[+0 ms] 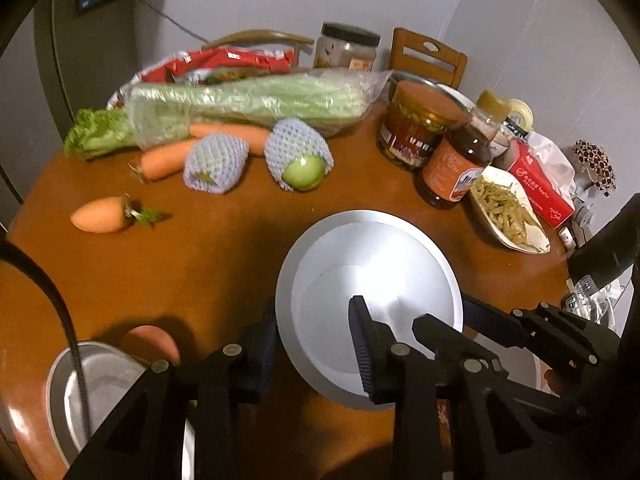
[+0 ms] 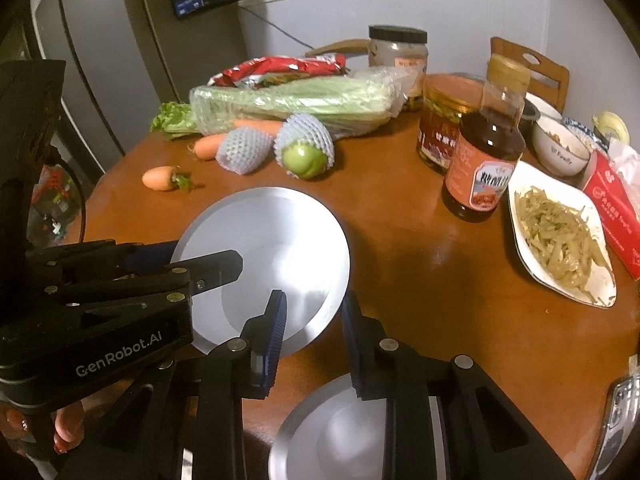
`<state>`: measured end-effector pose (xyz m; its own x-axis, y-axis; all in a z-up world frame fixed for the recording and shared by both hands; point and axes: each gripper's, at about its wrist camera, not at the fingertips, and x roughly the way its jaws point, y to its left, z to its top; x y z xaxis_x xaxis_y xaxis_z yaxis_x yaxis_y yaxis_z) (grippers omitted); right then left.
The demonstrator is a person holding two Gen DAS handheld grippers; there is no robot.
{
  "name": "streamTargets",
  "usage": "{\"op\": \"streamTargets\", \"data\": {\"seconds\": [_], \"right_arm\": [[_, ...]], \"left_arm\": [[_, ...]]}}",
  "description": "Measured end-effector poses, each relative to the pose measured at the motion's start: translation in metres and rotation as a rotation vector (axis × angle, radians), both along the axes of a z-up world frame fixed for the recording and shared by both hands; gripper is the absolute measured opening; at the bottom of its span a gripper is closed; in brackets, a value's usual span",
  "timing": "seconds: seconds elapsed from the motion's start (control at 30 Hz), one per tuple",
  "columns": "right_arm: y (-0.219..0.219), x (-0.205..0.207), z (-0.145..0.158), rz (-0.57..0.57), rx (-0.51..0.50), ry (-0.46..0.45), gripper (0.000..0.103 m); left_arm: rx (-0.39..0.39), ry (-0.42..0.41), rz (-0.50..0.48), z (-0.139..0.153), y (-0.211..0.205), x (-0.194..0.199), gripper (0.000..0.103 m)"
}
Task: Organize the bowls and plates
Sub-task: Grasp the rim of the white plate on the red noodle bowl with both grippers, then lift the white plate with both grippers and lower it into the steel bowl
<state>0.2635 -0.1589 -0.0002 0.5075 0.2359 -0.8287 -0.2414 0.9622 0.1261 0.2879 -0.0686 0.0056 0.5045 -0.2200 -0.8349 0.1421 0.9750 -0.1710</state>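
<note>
Both wrist views, one moment. My left tongs (image 1: 316, 344) stand wide apart and straddle the left rim of the steel plate (image 1: 372, 280), one finger outside the rim and one over the dish; nothing shows them pressing, so I judge the plate not clamped on that side. My right tongs (image 2: 314, 328) are also parted, with the left pad over the plate's near-right edge and the right pad outside it; whether either pad touches metal I cannot tell. The plate appears tilted, raised toward its far side, near the middle of the brown surface (image 2: 420, 256).

A second steel plate (image 2: 340, 432) lies directly below my right tongs at the near edge, and a steel bowl (image 1: 100, 384) sits at the near left in the left view. I take the step in hand to be gripping the central plate from both sides for stacking with the other steel ware.

To do it well I should seat each rim deep between the pads, close both sides evenly, and keep the plate level, since smooth metal may slip. The white dish of shredded vegetable (image 2: 560, 240) and the sauce bottle (image 2: 486, 152) stand near on the right and call for a clear path.
</note>
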Motion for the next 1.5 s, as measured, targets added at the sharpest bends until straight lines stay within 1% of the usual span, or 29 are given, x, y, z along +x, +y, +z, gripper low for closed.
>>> {"op": "streamTargets", "data": {"seconds": [0.2,0.53,0.8,1.0,1.2,1.33,1.5], "right_arm": [[0.004,-0.015,0.02,0.005,0.016,-0.043,0.029],[0.008,-0.052,0.048,0.012,0.03,-0.102,0.029],[0.008,-0.086,0.065,0.025,0.041,-0.139,0.029],[0.003,-0.115,0.074,0.038,0.054,-0.166,0.029],[0.003,-0.141,0.074,0.055,0.063,-0.169,0.029],[0.001,-0.157,0.07,0.059,0.075,-0.159,0.029],[-0.003,-0.174,0.062,0.062,0.085,-0.135,0.029]], "left_arm": [[-0.001,-0.049,0.002,0.023,0.002,-0.02,0.034],[-0.003,-0.113,0.002,0.05,0.005,-0.061,0.034],[-0.008,-0.146,-0.01,0.06,0.004,-0.092,0.034],[-0.008,-0.145,-0.032,0.056,0.001,-0.115,0.034],[-0.01,-0.138,-0.048,0.053,0.0,-0.136,0.034],[0.007,-0.136,-0.072,0.049,-0.003,-0.15,0.034],[0.018,-0.109,-0.098,0.037,-0.007,-0.164,0.034]]}}
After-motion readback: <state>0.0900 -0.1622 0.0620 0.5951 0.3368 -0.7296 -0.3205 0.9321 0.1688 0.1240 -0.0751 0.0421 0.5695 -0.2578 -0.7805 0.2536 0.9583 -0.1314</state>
